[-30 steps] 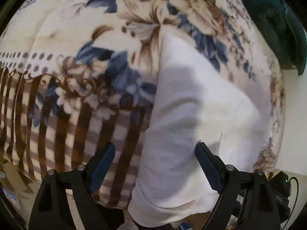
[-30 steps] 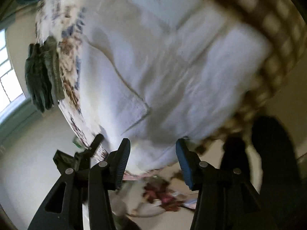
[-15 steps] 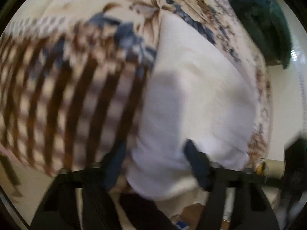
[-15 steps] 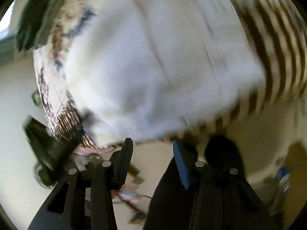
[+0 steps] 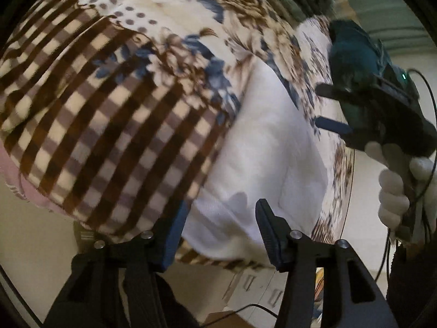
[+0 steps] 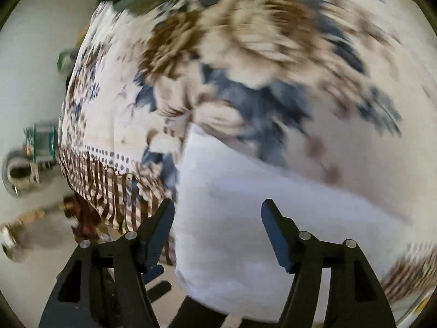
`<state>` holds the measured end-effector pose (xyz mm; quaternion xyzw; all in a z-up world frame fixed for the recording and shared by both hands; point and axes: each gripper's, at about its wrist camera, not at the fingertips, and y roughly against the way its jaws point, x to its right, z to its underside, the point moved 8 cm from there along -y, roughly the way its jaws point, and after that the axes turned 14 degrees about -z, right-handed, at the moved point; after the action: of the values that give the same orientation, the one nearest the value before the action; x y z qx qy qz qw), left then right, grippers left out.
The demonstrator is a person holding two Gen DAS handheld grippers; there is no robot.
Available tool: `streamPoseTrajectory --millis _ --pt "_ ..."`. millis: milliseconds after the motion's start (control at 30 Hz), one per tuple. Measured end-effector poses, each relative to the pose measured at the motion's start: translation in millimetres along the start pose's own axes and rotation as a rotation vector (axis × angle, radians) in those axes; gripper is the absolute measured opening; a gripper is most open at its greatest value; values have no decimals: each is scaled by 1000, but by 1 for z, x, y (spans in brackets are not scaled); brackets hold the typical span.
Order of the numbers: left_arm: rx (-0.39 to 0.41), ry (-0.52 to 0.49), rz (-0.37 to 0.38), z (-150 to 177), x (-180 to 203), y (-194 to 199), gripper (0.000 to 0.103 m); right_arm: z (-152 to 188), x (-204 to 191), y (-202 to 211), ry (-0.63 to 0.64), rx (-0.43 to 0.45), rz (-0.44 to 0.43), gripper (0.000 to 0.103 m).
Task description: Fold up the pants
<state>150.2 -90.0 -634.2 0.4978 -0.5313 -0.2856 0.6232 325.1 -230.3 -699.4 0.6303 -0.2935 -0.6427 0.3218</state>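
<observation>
White pants (image 5: 262, 147) lie folded into a compact rectangle near the edge of a surface covered by a floral and checked blanket (image 5: 114, 114). They also show in the right wrist view (image 6: 259, 218). My left gripper (image 5: 221, 232) is open and empty, hovering above the pants' near edge. My right gripper (image 6: 217, 229) is open and empty above the pants; it also shows at the right of the left wrist view (image 5: 330, 106), held in a white-gloved hand (image 5: 396, 188).
A dark green garment (image 5: 352, 52) lies at the far side of the blanket. Floor clutter, a metal pot (image 6: 16, 169) and cardboard (image 5: 245, 281) sit below the blanket's edge.
Both grippers have drawn back and swung round over the folded pants. The right gripper has come into the left wrist view. Both stay open.
</observation>
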Motion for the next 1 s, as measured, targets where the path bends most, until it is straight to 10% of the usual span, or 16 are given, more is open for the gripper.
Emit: streamPoseTrajectory --millis 133,267,400,600,833,1000 --pt "-17 -19 -16 -5 -4 -15 50 -15 5 -54 97 -151 161 69" --pt "-79 -61 -35 10 -15 -33 53 -32 12 -58 81 -75 225 25" --pt "-119 -41 -30 13 -24 -27 52 -37 21 -49 -16 -44 152 23" --pt "-38 -87 -14 -12 6 11 50 10 28 50 -44 144 72 60" --pt "-25 -205 -33 -72 71 -16 51 147 170 144 -457 360 -1 72" --pt "-15 -329 -144 -98 99 -54 51 194 251 123 -615 429 -114 79"
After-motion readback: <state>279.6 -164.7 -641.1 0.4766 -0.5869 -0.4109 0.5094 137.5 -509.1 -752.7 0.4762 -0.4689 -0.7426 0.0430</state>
